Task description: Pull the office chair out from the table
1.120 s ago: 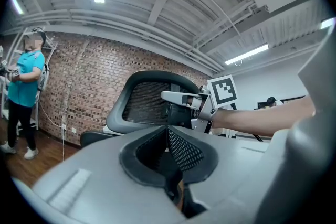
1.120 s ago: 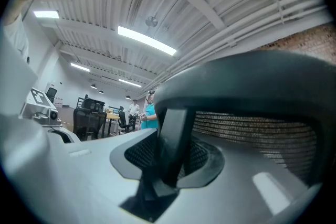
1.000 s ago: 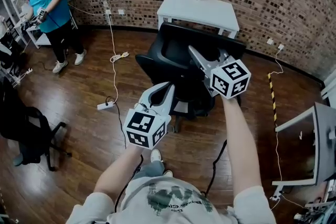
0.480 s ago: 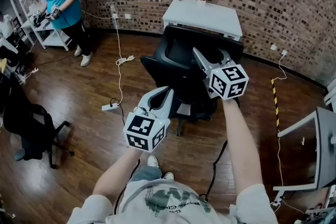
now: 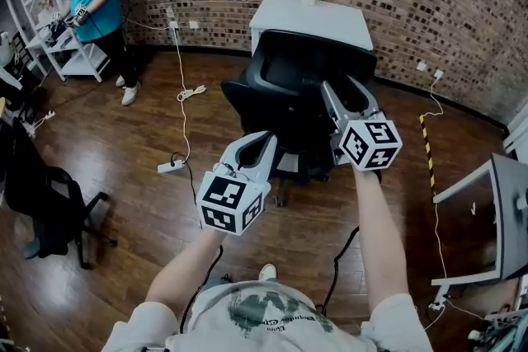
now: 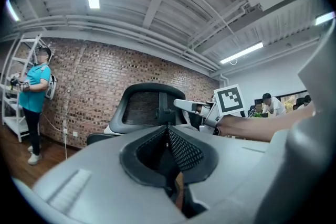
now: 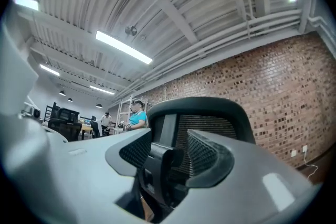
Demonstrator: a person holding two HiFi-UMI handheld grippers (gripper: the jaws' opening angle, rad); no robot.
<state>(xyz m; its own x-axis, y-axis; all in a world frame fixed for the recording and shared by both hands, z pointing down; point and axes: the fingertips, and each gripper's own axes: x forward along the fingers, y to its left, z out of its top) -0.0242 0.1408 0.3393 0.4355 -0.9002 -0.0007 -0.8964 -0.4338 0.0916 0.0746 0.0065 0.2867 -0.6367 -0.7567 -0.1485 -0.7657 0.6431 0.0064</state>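
The black office chair (image 5: 285, 91) stands with its mesh backrest toward me, in front of the white table (image 5: 312, 19) by the brick wall. My right gripper (image 5: 340, 85) is level behind the backrest, near its top right. Its jaws are opening. In the right gripper view the right gripper (image 7: 169, 136) frames the chair (image 7: 210, 113), whose black spine stands between the pads without being pressed. My left gripper (image 5: 266, 138) hovers lower and left, short of the chair, fingers together and empty. The left gripper (image 6: 168, 131) faces the chair (image 6: 144, 107).
A person in a teal shirt (image 5: 92, 0) stands at a white shelf (image 5: 45, 21) at the back left. A power strip (image 5: 169, 166) and cables lie on the wood floor. Another black chair (image 5: 45, 206) is at left, and a desk (image 5: 495, 214) is at right.
My right gripper has drawn back from the backrest toward me and to the right, and its jaws stand wider. The left gripper has shifted only a little.
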